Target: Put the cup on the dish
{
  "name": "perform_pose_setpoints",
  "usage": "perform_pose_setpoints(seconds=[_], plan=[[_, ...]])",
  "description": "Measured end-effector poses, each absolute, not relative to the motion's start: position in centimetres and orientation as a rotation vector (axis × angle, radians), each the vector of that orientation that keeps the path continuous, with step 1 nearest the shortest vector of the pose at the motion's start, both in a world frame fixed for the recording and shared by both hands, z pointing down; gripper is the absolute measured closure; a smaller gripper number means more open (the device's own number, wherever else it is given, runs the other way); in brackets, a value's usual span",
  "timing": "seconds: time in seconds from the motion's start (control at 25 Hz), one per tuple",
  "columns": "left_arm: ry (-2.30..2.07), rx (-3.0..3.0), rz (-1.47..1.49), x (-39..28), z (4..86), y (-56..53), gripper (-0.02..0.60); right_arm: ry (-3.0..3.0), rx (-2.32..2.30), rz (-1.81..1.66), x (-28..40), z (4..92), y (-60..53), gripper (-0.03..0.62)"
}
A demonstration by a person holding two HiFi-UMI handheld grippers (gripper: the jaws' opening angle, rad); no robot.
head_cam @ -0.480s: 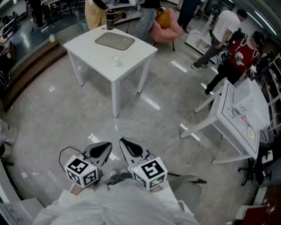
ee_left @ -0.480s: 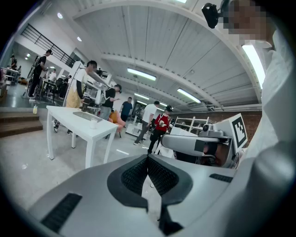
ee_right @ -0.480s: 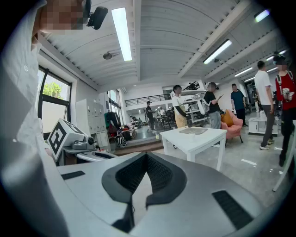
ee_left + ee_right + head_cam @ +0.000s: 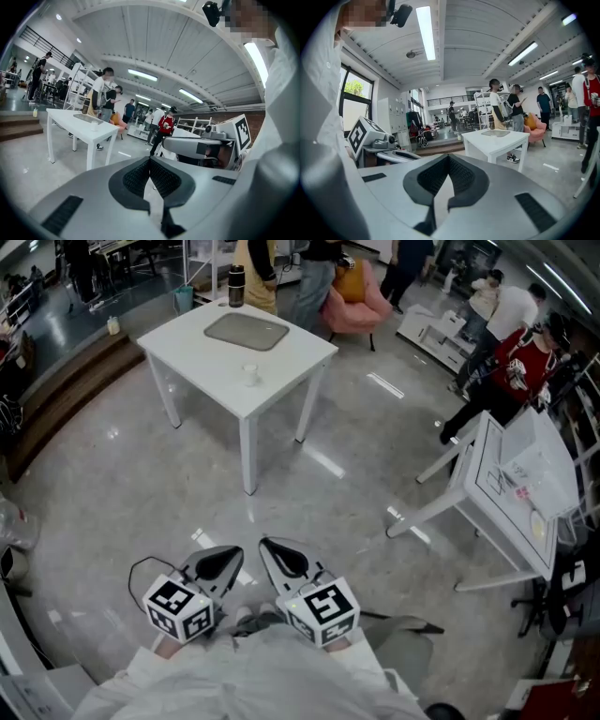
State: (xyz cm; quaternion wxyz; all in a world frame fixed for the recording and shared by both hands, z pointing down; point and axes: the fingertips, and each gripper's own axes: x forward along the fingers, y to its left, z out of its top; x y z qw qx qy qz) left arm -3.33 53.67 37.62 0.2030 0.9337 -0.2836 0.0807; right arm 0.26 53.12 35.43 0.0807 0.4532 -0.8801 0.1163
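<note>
A small white cup (image 4: 249, 372) stands near the front edge of a white table (image 4: 187, 343) far ahead. Behind it on the table lies a flat grey dish (image 4: 246, 330). Both grippers hang low, close to my body and far from the table. My left gripper (image 4: 230, 554) and my right gripper (image 4: 267, 546) point forward side by side, each shut with nothing between the pads. The left gripper view shows the cup (image 4: 94, 123) and the table (image 4: 70, 125) at its left. In the right gripper view the dish (image 4: 496, 133) lies on the table (image 4: 497, 143); the cup cannot be made out there.
A dark bottle (image 4: 236, 284) stands at the table's far corner. Several people stand behind the table and to the right. A tilted white board on legs (image 4: 511, 484) is at the right. A step (image 4: 56, 390) runs along the left. Grey floor lies between me and the table.
The grippers have hardly moved. People in the background have shifted: one stepped to the right behind the table, and those at the right moved farther off.
</note>
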Motion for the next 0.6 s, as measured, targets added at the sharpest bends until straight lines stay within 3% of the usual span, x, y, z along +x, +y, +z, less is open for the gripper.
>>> perform_pose_setpoints(seconds=[0.6], plan=[[-0.814, 2.559, 0.216, -1.2, 38.8, 52.1, 0.574, -2.646, 1.315, 0.46, 2.9, 36.8, 51.8, 0.58]])
